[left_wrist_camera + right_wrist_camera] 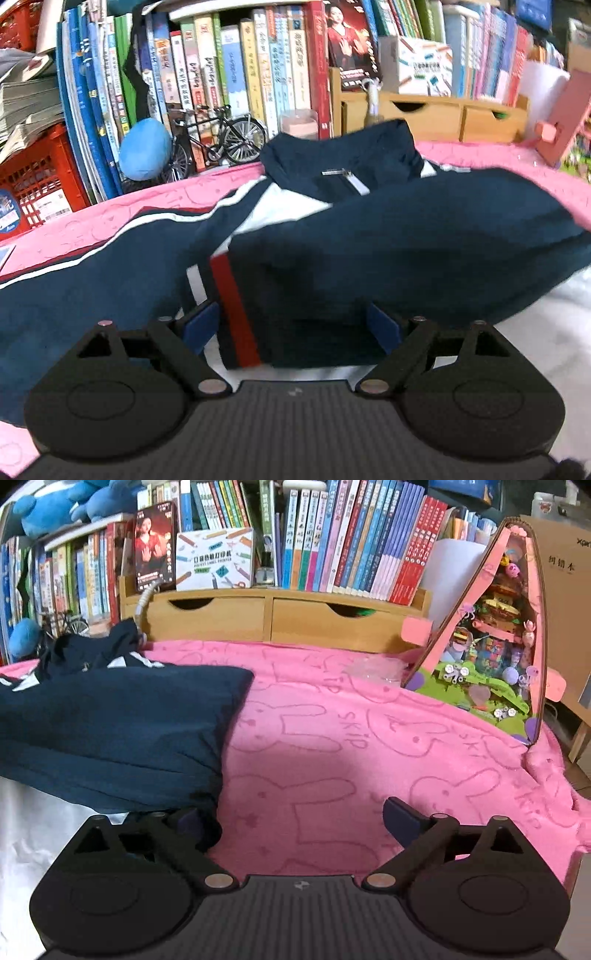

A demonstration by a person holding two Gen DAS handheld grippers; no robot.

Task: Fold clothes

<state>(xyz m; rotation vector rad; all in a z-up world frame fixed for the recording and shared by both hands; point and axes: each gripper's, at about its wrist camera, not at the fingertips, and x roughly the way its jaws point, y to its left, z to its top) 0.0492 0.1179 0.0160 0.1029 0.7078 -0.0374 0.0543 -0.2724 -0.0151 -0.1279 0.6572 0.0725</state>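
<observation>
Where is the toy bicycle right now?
In the left wrist view the toy bicycle stands upper left, at the foot of the books, between a blue plush ball and the jacket collar.

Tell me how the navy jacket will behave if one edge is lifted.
The navy jacket looks floppy: it lies in soft folds, so a lifted edge will probably drape and sag. Its smooth fabric may slide over the pink blanket. The sleeve would likely trail.
</observation>
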